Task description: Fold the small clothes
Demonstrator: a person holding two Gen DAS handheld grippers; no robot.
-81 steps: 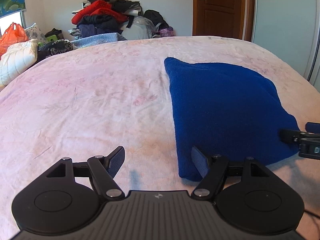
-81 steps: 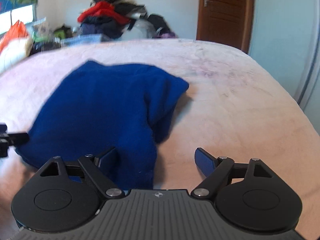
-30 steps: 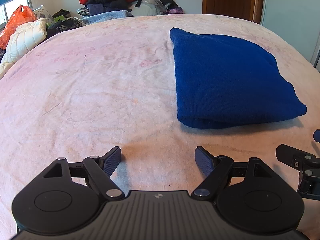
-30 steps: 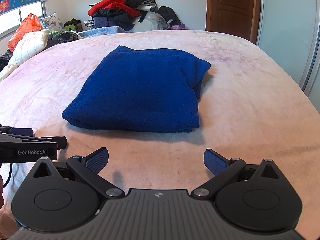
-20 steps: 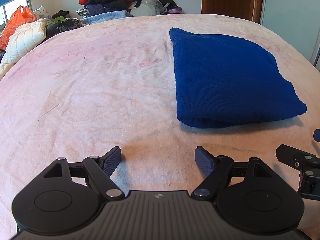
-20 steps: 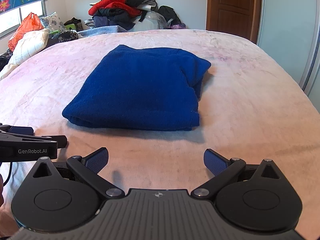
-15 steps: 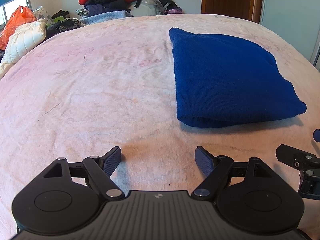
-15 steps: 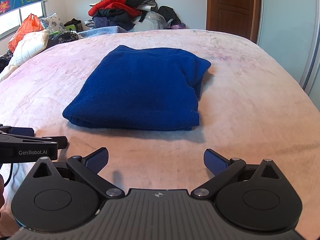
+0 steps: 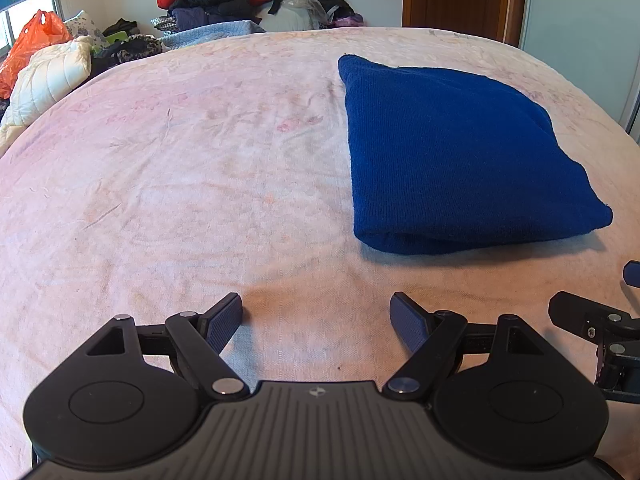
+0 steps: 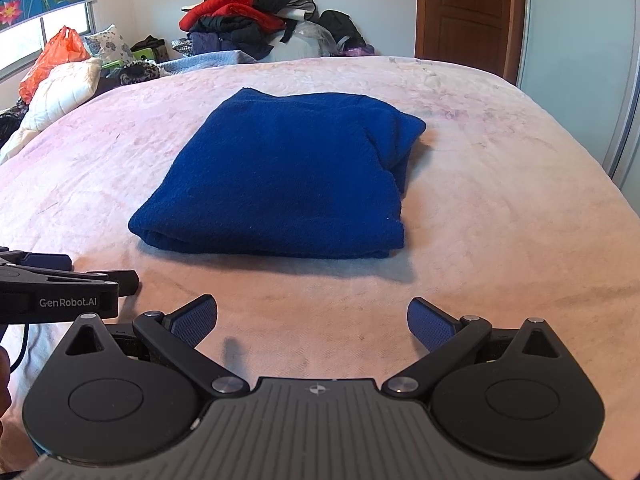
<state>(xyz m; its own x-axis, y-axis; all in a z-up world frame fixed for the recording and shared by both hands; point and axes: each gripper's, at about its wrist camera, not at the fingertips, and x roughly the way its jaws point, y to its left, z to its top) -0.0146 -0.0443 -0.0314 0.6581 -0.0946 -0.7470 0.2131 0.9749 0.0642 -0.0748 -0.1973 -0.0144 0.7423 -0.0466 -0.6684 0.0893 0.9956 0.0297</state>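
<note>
Here the folded blue sweater (image 10: 280, 176) lies flat on the pink bed cover (image 10: 500, 208), about in the middle of the bed between its left and right edges, and its thick folded edge faces the near edge of the bed. On its right side a layer of cloth is tucked under, so a small step shows there. In the left wrist view the same sweater (image 9: 452, 152) sits to the right of centre, with much bare bed cover (image 9: 180, 184) on its left. The left gripper (image 9: 316, 320) hangs over the bed cover near the near edge, its blue-padded fingers (image 9: 224, 320) spread wide with nothing between them. The right gripper (image 10: 312, 320) is just beside it, also over the near part of the bed, and its fingers (image 10: 430, 326) stand wide apart and hold nothing. Both grippers are apart from the sweater and do not touch it. Beyond the far edge of the bed there is a pile of clothes (image 10: 248, 20) against the wall, and at the far left corner a white quilted jacket (image 10: 60, 92) and an orange plastic bag (image 10: 52, 60). A brown wooden door (image 10: 464, 12) is behind the far right corner.
</note>
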